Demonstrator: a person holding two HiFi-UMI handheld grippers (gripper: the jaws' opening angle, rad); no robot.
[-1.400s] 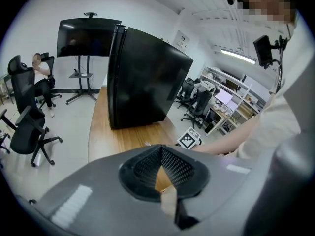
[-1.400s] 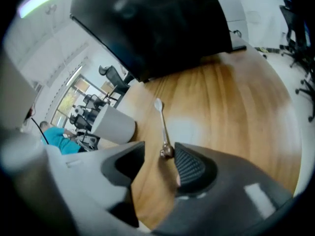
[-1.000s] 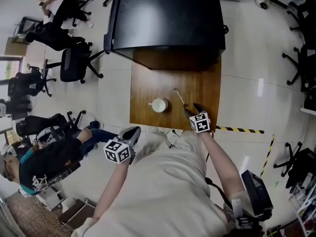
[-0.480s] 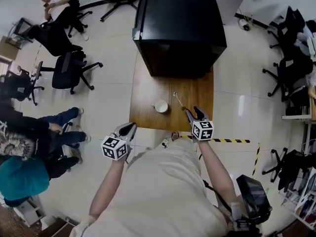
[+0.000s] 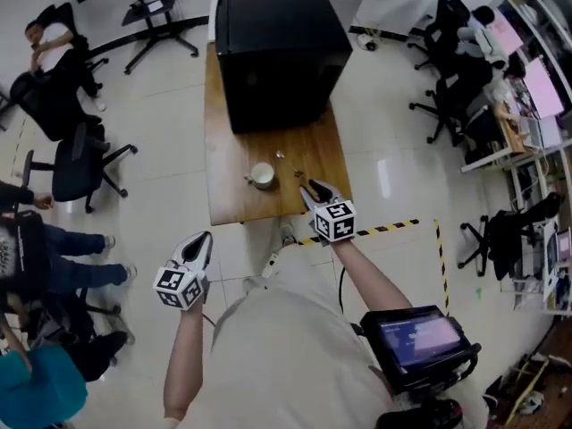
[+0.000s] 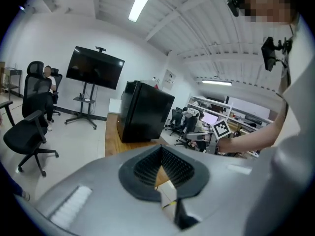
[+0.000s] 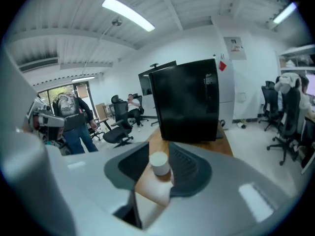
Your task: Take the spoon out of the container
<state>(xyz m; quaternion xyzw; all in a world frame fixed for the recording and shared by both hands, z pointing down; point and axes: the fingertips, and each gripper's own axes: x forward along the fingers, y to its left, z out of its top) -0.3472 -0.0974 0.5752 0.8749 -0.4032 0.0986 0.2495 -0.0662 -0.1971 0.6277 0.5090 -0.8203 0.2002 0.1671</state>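
A white cup (image 5: 262, 175) stands on the wooden table (image 5: 234, 195), and the same cup (image 7: 159, 162) shows ahead between the jaws in the right gripper view. The thin metal spoon (image 5: 287, 162) lies flat on the table just right of the cup, outside it. My right gripper (image 5: 314, 189) hovers at the table's front edge, just short of the spoon's near end. Its jaws are closing with nothing between them. My left gripper (image 5: 198, 245) hangs over the floor left of the table, its jaws together and empty.
A big black box (image 5: 277, 52) fills the far half of the table. Yellow-black tape (image 5: 393, 228) marks the floor at the right. Office chairs (image 5: 76, 168) and people sit to the left, more chairs and desks (image 5: 465, 88) to the right.
The head view has swung and drawn back, so the table looks smaller. My right gripper has narrowed its jaws and sits a little back from the spoon. Cup and spoon have not moved.
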